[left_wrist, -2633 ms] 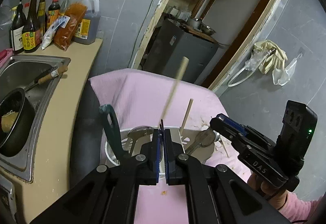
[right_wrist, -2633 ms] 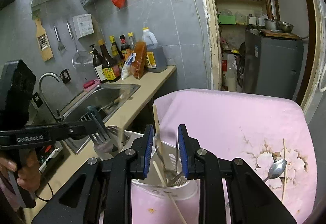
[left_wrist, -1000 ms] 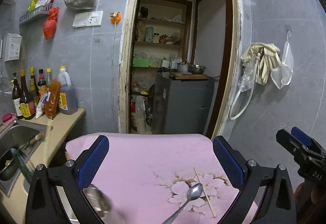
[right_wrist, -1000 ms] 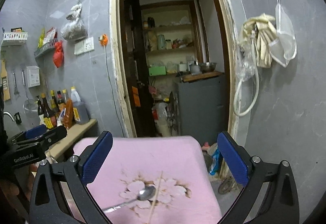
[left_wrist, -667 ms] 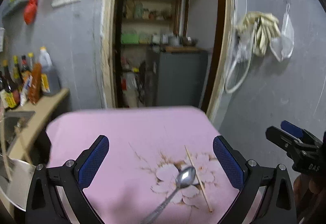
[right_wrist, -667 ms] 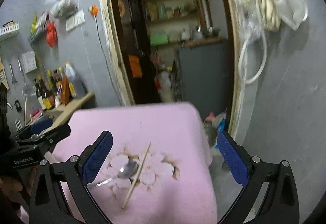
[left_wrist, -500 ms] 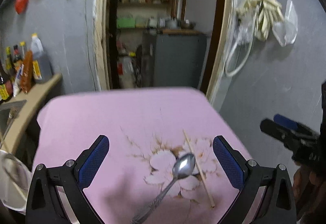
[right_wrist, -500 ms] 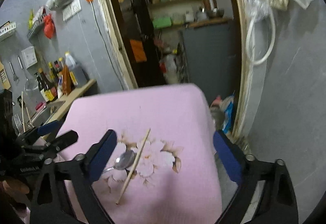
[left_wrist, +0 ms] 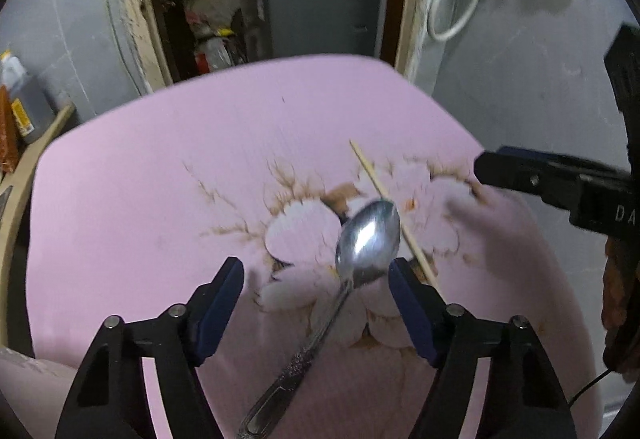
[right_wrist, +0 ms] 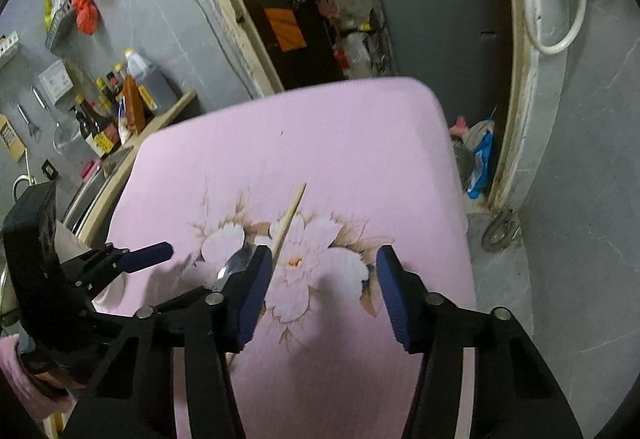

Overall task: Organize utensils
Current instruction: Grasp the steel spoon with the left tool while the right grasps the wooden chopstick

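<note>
Spoon (left_wrist: 366, 235) and chopstick (left_wrist: 390, 205) lie on the pink flowered cloth (left_wrist: 160, 175) over the tabletop; we note both rest on the printed blossom, the chopstick just beside the spoon's bowl on its right and touching its rim. At far left we see the counter with sauce bottles (right_wrist: 108, 111). Left gripper (left_wrist: 316, 281) points down at the spoon; its jaws are closing, the spoon's neck and handle pass between them, and the pads are not yet on the metal. Right gripper (right_wrist: 322, 267) is lower over the cloth, jaws closing and narrower; only bare cloth lies between them, while the chopstick runs down behind its left finger (right_wrist: 252, 287). Beyond, an open doorway shows a grey cabinet (right_wrist: 436, 23).
</note>
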The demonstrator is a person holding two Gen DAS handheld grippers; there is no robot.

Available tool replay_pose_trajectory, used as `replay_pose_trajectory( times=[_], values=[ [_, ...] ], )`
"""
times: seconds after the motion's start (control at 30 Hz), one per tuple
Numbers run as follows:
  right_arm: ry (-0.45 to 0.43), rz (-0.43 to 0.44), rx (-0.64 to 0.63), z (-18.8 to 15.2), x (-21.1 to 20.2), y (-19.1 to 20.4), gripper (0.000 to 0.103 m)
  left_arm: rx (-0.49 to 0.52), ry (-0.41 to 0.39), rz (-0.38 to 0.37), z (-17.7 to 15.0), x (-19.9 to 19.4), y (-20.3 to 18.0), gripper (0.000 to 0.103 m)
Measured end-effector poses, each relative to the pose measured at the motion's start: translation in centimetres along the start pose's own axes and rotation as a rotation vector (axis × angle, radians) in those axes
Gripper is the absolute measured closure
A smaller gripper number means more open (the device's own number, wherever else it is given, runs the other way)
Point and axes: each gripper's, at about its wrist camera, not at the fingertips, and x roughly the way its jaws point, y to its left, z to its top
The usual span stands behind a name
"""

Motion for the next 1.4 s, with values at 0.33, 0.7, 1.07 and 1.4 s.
replay_pose_trajectory(
  times=[0.33, 0.7, 1.07, 1.4],
  values=[
    [0.041, 0.014, 0.01, -0.8, 1.1, 0.3, 0.057, 0.017, 0.037, -0.007, 0.1, 1.5, -0.4, 0.039],
    [0.045, 0.0, 0.012, -0.3, 1.4, -0.2, 0.059, 0.01, 0.022, -0.013, 2.1, 2.8, -0.2, 0.053],
    [0.103, 0.032, -0.035, 1.5, 4.4, 1.6, 0.067, -0.222, 0.039, -0.077, 3.8, 3.9, 4.4, 0.069],
    [0.212, -0.028, -0.082, 3.0, 7.7, 3.7, 0.073, -0.239, 0.11, -0.141, 5.5, 5.3, 5.8, 0.069]
  ],
)
